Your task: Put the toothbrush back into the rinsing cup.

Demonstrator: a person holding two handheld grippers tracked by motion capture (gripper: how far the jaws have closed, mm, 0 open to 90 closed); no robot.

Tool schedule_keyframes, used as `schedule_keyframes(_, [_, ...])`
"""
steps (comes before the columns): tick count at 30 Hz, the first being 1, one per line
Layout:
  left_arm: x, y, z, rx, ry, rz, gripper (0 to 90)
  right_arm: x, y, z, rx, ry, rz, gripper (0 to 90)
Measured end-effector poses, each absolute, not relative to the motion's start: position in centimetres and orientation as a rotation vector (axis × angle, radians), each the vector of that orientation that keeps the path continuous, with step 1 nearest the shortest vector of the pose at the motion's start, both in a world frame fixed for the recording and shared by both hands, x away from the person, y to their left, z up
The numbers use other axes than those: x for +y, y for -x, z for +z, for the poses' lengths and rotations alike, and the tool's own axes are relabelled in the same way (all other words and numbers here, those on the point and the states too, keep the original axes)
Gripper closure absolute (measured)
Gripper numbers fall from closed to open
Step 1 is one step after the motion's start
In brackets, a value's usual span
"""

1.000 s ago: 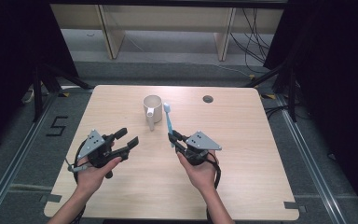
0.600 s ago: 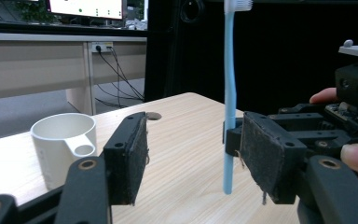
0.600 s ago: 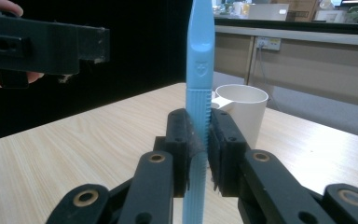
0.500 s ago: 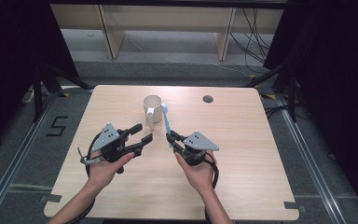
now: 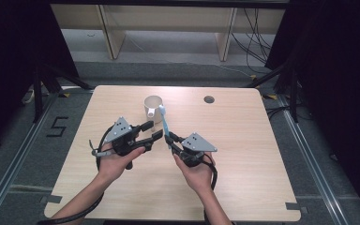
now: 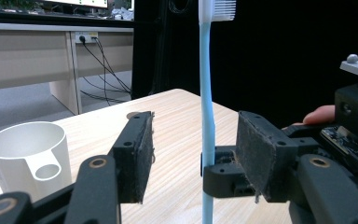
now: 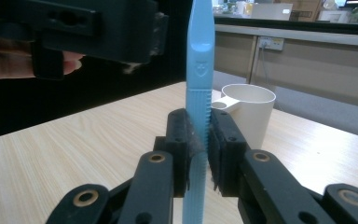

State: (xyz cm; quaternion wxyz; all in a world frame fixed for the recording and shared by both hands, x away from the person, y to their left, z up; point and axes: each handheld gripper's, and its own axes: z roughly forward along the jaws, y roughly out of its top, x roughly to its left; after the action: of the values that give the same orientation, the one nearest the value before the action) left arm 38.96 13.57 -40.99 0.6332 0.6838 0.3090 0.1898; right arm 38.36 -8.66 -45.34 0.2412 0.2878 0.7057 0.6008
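Now mid-handover, by the look of it. Right gripper (image 5: 169, 139) clamped on the lower handle of a blue toothbrush (image 5: 165, 124), held upright, bristle head up and above the jaws. Left gripper (image 5: 152, 131) just beside it, jaws apart and just been narrowing, toothbrush shaft standing between the two pads (image 6: 137, 154) but pads not yet touching it. White cup (image 5: 153, 108) on the table (image 5: 243, 154), just beyond both grippers, open end up, handle toward the grippers. Step in hand judged: taking a second grip on the shaft above the right gripper's hold. Next move calls for centring the shaft between the left pads, closing squarely, and only then easing the right gripper's hold, else risking a tilt or drop.
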Motion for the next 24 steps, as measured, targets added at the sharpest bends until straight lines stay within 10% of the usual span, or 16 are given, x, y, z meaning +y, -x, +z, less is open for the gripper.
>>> schedule_keyframes(24, [11.5, -40.1, -40.8, 0.71, -1.59, 0.414, 60.8, -8.3, -38.3, -45.4, 1.934, -0.788, 1.635, 79.4])
